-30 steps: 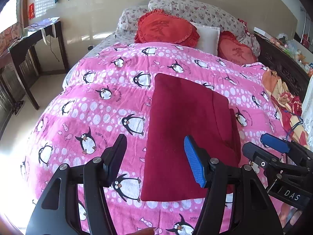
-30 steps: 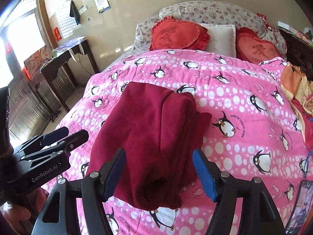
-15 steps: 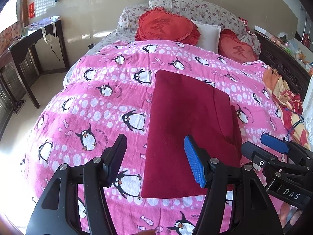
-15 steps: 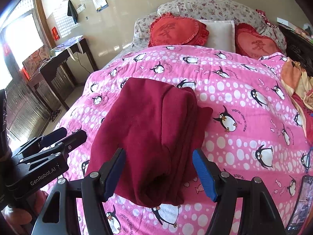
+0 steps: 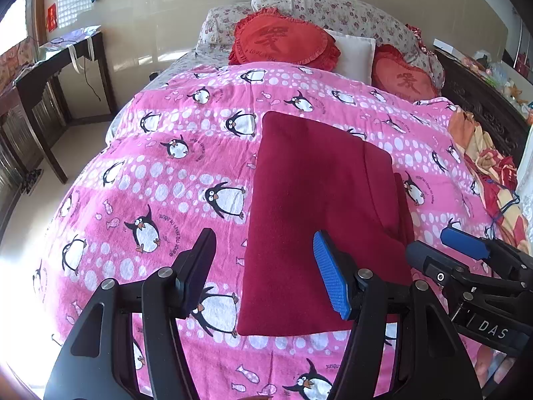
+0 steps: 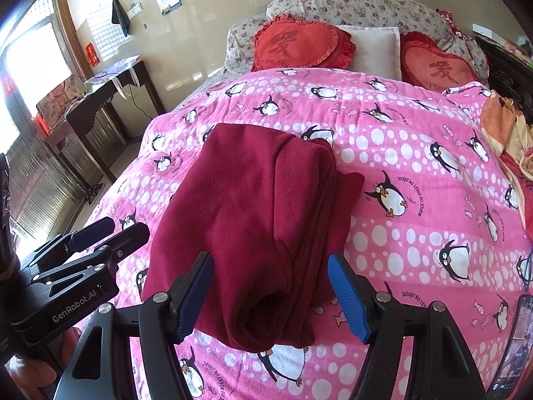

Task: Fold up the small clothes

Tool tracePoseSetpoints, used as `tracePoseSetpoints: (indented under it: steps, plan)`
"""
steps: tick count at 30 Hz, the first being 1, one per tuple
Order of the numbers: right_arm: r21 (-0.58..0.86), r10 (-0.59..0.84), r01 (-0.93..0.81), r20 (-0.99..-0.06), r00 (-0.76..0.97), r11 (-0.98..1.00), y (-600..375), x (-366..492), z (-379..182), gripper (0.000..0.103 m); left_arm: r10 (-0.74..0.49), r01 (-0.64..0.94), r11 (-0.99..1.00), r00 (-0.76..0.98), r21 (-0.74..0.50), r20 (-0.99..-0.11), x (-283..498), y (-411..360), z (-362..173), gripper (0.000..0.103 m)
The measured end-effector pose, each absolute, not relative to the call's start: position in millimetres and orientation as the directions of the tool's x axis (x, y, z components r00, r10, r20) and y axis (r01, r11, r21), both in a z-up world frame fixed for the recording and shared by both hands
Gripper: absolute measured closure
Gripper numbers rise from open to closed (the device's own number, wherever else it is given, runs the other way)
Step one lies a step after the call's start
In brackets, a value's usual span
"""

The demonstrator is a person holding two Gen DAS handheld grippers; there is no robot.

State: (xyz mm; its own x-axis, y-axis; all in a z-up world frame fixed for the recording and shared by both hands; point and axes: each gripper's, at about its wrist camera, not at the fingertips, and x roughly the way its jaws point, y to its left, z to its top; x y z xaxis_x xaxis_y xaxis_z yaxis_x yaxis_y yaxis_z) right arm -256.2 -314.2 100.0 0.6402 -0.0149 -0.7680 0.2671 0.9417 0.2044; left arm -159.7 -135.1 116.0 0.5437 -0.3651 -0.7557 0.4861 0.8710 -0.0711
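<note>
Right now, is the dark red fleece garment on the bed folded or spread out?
Folded. The dark red fleece garment lies as a narrow rectangle on the pink penguin quilt, with stacked layers showing along its right edge.

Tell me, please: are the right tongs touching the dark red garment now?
Cannot tell. In the right wrist view the right tongs stand open around the near end of the dark red garment, but no clear gap or contact shows.

The folded maroon garment (image 5: 319, 220) looks like soft, matt fleece; the penguin quilt (image 5: 166, 180) is printed cotton cloth; the gripper fingers (image 5: 331, 283) carry ribbed blue rubbery pads on matt black plastic.
</note>
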Motion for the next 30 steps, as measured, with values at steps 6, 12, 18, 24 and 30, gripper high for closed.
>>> tracePoseSetpoints:
  steps: [6,12,18,24,30]
  plan:
    - [0.206,-0.009,0.264,-0.772,0.635,0.942,-314,-255,97,0.035,-0.363,0.489,0.870,0.537,-0.070,-0.762,-157,-136,111,0.042]
    - [0.207,-0.003,0.260,-0.777,0.630,0.943,-313,-253,95,0.035,-0.360,0.492,0.868,0.533,-0.066,-0.765,-157,-139,110,0.042]
    - [0.208,0.000,0.261,-0.782,0.624,0.943,-314,-251,93,0.035,-0.358,0.493,0.868,0.529,-0.064,-0.770,-157,-140,108,0.042]
    - [0.213,0.007,0.261,-0.786,0.618,0.942,-315,-249,90,0.035,-0.355,0.494,0.867,0.525,-0.063,-0.773,-156,-142,106,0.042]
    - [0.214,0.011,0.260,-0.790,0.613,0.942,-314,-248,87,0.035,-0.352,0.490,0.869,0.526,-0.062,-0.774,-155,-142,104,0.042]
